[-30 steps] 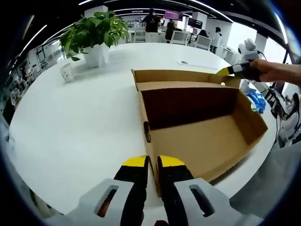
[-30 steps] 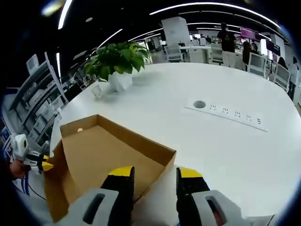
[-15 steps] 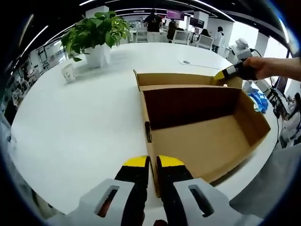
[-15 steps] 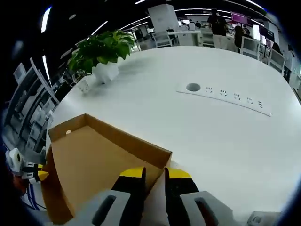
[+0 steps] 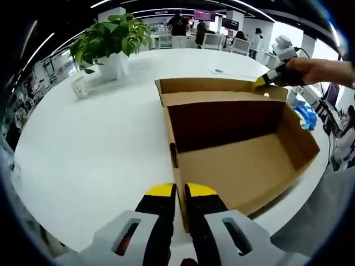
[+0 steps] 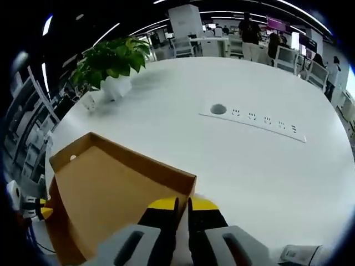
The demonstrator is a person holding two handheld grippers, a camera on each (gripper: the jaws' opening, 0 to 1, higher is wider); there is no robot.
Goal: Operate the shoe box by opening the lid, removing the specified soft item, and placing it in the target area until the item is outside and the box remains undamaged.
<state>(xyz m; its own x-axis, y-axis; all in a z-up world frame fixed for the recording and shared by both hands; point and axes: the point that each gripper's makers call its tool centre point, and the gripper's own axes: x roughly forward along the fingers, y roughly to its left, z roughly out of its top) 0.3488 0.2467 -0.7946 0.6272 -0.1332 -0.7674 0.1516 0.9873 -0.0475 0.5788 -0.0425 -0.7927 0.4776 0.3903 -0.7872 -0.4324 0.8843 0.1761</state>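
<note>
A: Going from the left of the left gripper view: the potted plant (image 5: 111, 41) is sitting far back on the white table (image 5: 83, 149), with a small cup (image 5: 79, 86) just beside it. Then our left gripper (image 5: 180, 194) is pinching the near wall of the shoe box (image 5: 238, 160), jaws clamped on the cardboard edge.

B: And over to the right, our right gripper (image 5: 265, 80) is reaching the far corner. In the right gripper view that right gripper (image 6: 183, 204) is closing its jaws on the lid (image 6: 111, 188), right at the corner of the raised rim.

A: So we are holding the lid up and open. The interior is looking bare, though. We cannot tell where the soft item is; nothing like it is showing inside.

B: Then we are doing this step well by keeping both grips light and steady, we judge. Squeezing thin cardboard too hard risks creasing it.

A: Agreed. We are better off swinging the lid along its hinge line rather than pulling it sideways, while the left jaws anchor the box against sliding on the table.

B: The power strip (image 6: 252, 119) is lying well apart, so it is not interfering.
</note>
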